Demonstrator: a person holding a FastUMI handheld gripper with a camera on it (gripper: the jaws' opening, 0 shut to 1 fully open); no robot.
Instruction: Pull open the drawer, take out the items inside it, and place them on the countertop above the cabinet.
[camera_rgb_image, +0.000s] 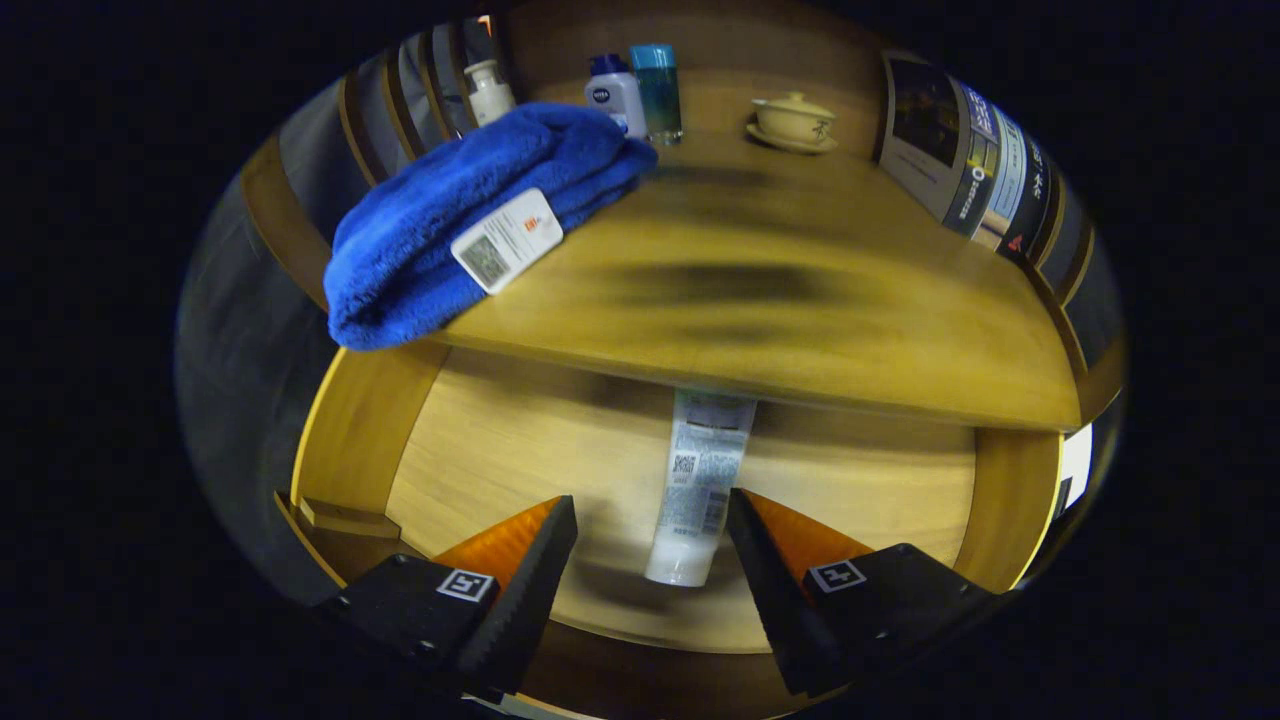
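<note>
the tube (697, 490) is lying on the floor of the open drawer (480, 450), low centre of the frame, its long axis running straight away from the gripper (650, 530), cap end nearest. the fingers are spreading wide, gripping nothing, one either side of the cap. upper left, a blue towel (450, 210) is sitting on the countertop (800, 290).

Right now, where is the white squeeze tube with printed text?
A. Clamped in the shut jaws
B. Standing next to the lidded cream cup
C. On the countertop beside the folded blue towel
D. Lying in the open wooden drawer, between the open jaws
D: the white squeeze tube lies on the floor of the open wooden drawer, its cap end between the gripper's spread jaws, neither touching it.
</note>
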